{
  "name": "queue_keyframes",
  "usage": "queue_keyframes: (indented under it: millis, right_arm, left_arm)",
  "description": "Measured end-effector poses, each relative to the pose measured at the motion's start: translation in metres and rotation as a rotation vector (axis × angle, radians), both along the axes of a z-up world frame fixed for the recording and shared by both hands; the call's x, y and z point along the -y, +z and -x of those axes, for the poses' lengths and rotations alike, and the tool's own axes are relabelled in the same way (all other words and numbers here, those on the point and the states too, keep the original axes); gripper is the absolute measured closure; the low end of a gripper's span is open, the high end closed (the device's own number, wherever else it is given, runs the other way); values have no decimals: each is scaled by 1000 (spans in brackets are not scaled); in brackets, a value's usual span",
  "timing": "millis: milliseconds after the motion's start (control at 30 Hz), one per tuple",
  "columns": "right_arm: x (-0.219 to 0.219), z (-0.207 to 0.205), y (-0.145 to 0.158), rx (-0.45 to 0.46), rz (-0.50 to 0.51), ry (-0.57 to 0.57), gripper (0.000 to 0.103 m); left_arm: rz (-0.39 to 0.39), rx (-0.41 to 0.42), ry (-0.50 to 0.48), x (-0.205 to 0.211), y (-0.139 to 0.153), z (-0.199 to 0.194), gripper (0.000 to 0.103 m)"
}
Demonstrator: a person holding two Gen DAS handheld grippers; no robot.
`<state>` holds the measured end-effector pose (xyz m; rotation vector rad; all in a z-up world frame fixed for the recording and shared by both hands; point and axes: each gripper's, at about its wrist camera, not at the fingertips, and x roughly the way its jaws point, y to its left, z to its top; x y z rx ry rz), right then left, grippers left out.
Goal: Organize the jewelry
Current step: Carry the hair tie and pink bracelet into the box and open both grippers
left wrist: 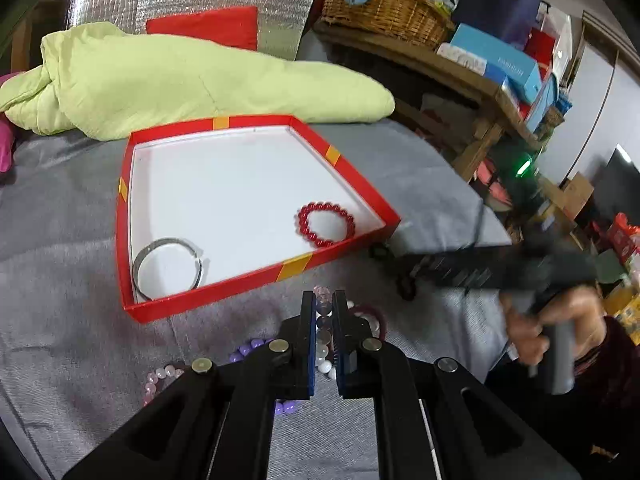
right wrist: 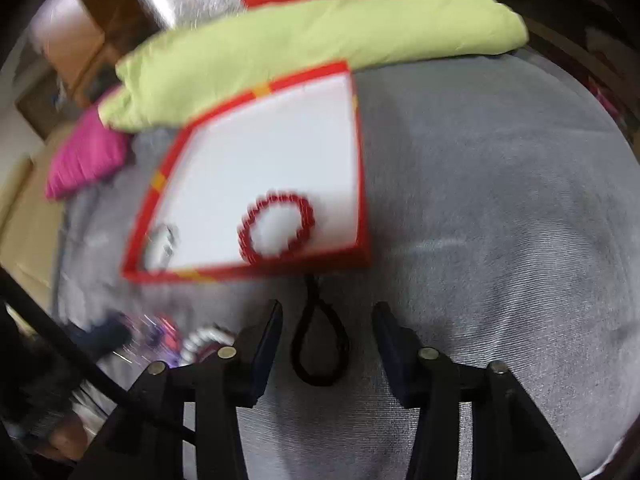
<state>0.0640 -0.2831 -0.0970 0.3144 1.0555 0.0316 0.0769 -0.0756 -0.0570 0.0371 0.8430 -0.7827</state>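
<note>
A red box (left wrist: 224, 286) with a white floor holds a silver bangle (left wrist: 138, 268) and a red bead bracelet (left wrist: 326, 224). Just in front of it my left gripper (left wrist: 323, 298) is shut on a bracelet of clear and dark beads (left wrist: 323, 312), lifted off the grey cloth. In the blurred right wrist view my right gripper (right wrist: 328, 312) stands open over a black cord loop (right wrist: 320, 344), which lies on the cloth between the fingers, untouched. The red box (right wrist: 359, 160), the red bracelet (right wrist: 276, 226) and the bangle (right wrist: 162, 244) lie beyond it.
Purple beads (left wrist: 248, 350) and pink beads (left wrist: 160, 374) lie on the grey cloth (left wrist: 60, 320) under my left gripper. A green quilt (left wrist: 180, 80) lies behind the box. A hand (left wrist: 528, 328) grips the right tool. Cluttered wooden shelves (left wrist: 460, 76) stand at the right.
</note>
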Motion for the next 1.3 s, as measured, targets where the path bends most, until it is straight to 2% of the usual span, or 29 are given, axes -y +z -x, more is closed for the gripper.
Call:
queue_keyframes:
  millis: [33,67,100,167,267,467,633,767,900,1000,1167,1300]
  right_arm:
    - [-8,-3,-7,-25,30,29,74]
    - [-15,-3,-8,-14,103,46,81]
    - [-24,-2,-7,7,201,70,92]
    - [-29,1,-5,23,245,84,97]
    - [-25,8,4,57,207,93,97]
    - [-16,22,44,244,17,136,97]
    - [-22,4,55,317,-17,101,97]
    - [-31,-24,49,290,-29,68,97]
    - [-32,-61,37,249,-109,28,97]
    - [-35,-82,28,214,-124,2,97]
    - [-36,-107,15,177,-160,-41,93]
    - [-32,-111,16,182,-183,-59,87]
  left_arm:
    - [10,4,0,0,2,0,95]
    - [24,10,1,-1,5,-1,95]
    - [36,15,4,-1,7,-2,95]
    - [69,29,13,-4,13,-4,95]
    - [105,55,25,-9,20,-6,95]
    - [165,82,69,-15,28,-19,95]
    - [193,56,139,-16,21,-40,95]
    - [202,9,185,-13,8,-61,95]
    - [204,-33,191,-9,-4,-72,95]
    - [191,-54,181,-3,-11,-77,95]
    - [124,-60,163,12,-20,-81,95]
    - [82,-59,169,16,-22,-80,88]
